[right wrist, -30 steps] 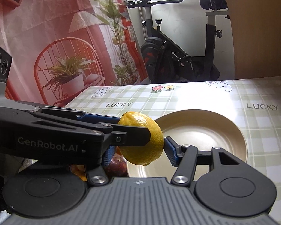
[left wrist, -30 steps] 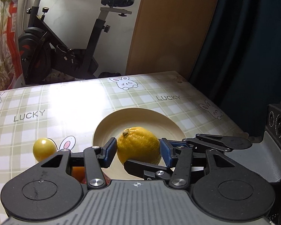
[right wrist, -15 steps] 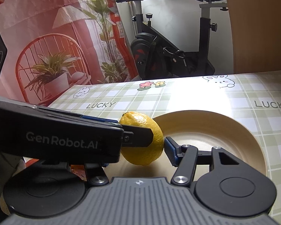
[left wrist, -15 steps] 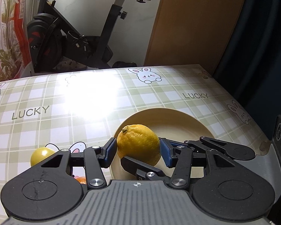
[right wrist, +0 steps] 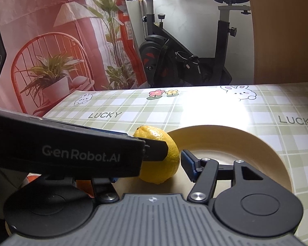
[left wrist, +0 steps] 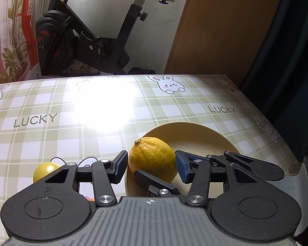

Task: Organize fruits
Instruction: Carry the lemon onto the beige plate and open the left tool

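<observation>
A yellow lemon (left wrist: 152,155) sits between the blue pads of my left gripper (left wrist: 151,163), which is shut on it. In the right wrist view the lemon (right wrist: 164,164) is low over the left part of the cream plate (right wrist: 236,143) and seems to touch it. My right gripper (right wrist: 152,164) is open around the same lemon, its right pad (right wrist: 186,164) a small gap away. Its left finger is hidden behind the left gripper's finger (right wrist: 154,151). One right-gripper finger (left wrist: 149,179) crosses in front of the lemon. The plate (left wrist: 205,139) holds nothing else.
A small round yellow fruit (left wrist: 45,169) lies on the checked tablecloth (left wrist: 51,139) left of the plate. A sliver of orange fruit (right wrist: 84,184) shows under the left gripper. An exercise bike (right wrist: 184,57) stands beyond the table's far edge. The table's right edge (left wrist: 277,123) is near the plate.
Both grippers moved forward and down together. The lemon came from above the plate's left rim down into the plate. The spacing of the jaws looks unchanged.
</observation>
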Demonstrator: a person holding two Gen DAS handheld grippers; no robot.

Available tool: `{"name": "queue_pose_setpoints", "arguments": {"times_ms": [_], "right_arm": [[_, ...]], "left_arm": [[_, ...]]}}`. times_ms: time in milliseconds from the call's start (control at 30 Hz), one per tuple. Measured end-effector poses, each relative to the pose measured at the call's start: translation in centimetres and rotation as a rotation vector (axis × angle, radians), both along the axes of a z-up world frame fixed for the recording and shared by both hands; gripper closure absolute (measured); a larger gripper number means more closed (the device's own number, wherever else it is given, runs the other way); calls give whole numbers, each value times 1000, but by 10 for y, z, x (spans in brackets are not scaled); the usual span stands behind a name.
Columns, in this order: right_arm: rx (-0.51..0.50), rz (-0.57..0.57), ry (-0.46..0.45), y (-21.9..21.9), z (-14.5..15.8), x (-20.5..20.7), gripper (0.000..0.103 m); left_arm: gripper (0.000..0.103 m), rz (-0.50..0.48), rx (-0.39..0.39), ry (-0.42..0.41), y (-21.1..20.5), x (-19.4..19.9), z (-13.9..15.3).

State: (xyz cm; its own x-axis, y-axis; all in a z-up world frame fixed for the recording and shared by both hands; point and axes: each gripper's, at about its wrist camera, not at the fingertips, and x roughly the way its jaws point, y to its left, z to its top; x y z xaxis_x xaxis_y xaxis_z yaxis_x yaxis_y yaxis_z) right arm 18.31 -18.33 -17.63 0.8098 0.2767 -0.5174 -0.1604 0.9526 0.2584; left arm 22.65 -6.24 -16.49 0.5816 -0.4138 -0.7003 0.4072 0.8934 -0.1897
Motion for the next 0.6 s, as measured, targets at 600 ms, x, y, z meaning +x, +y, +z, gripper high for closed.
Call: {"name": "queue_pose_setpoints", "arguments": {"times_ms": [600], "right_arm": [[18,-15,-122,15,40,-87,37]], "left_arm": [[48,102,-71,-153,78,-91,49]]}}
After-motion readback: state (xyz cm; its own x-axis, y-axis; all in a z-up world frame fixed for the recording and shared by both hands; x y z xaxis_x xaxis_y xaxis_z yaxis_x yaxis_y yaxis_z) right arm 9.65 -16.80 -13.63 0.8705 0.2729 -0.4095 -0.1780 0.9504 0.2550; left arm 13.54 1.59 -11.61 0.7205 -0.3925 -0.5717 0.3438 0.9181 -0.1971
